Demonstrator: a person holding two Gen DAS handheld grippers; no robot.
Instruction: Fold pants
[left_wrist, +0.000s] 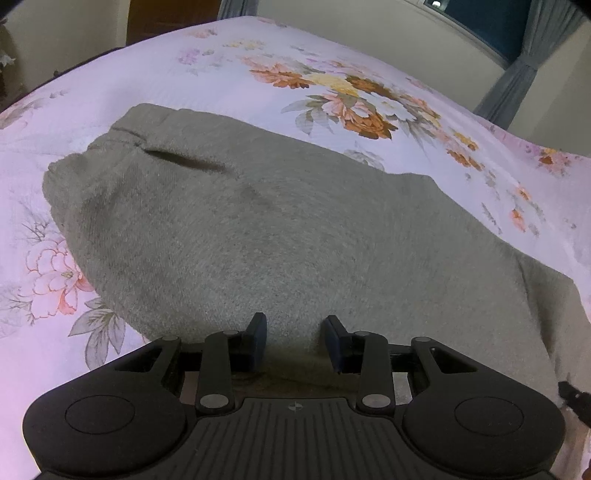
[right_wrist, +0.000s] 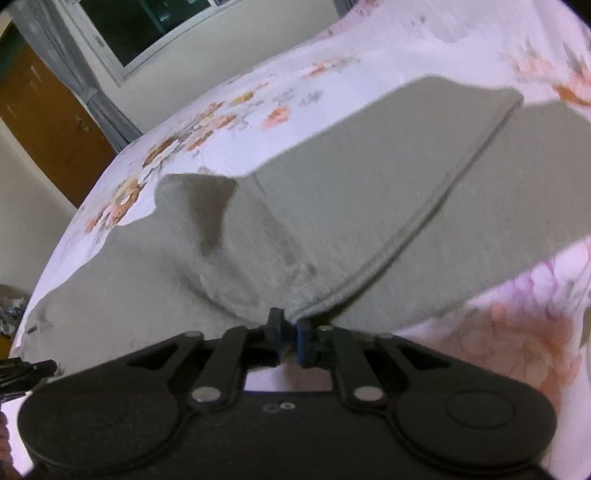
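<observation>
Grey knit pants (left_wrist: 258, 221) lie spread on a floral bed sheet (left_wrist: 258, 66), with a pocket slit near the far left. My left gripper (left_wrist: 295, 334) is at the near edge of the pants, and a thick bunch of cloth fills the gap between its fingers. In the right wrist view the pants (right_wrist: 369, 184) show a long seam that runs down into my right gripper (right_wrist: 289, 326). Its fingers are nearly together and pinch the cloth at that seam, and the fabric rises in a ridge toward them. The far part of the pants is folded over.
The sheet (right_wrist: 517, 350) surrounds the pants on all sides. A window with grey curtains (left_wrist: 517, 74) is behind the bed, and a brown wooden door (right_wrist: 48, 122) stands at the left. The bed's edge curves away at the left of the right wrist view.
</observation>
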